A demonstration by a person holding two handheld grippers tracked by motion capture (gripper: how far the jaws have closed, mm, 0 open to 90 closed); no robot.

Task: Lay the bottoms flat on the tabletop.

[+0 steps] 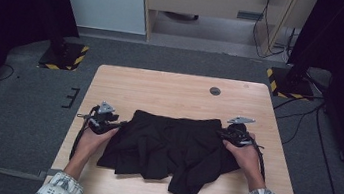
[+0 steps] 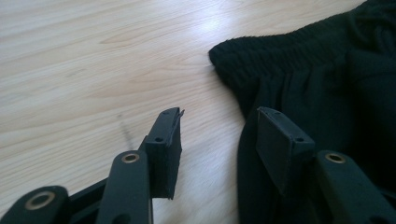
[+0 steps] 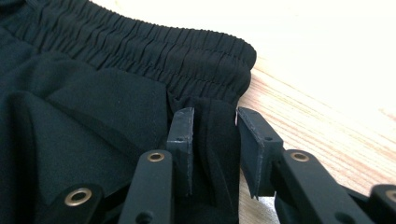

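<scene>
A black pair of shorts [image 1: 168, 147] lies rumpled on the wooden table [image 1: 171, 89], its elastic waistband [image 3: 187, 51] along the far side. My left gripper [image 1: 118, 124] sits at the garment's left edge. Its jaws [image 2: 219, 135] stand open, one over bare wood, the other over the black cloth [image 2: 327, 93]. My right gripper [image 1: 223, 133] is at the right edge, just below the waistband corner. A fold of the side seam [image 3: 215, 140] lies between its jaws [image 3: 215, 135], and a thin gap shows at the right pad.
A small round dark cap [image 1: 215, 90] is set in the table near the far edge. Two stands on black-and-yellow striped bases [image 1: 64, 55] [image 1: 288, 82] flank the table on grey carpet. Cables [image 1: 302, 124] trail across the floor at the right.
</scene>
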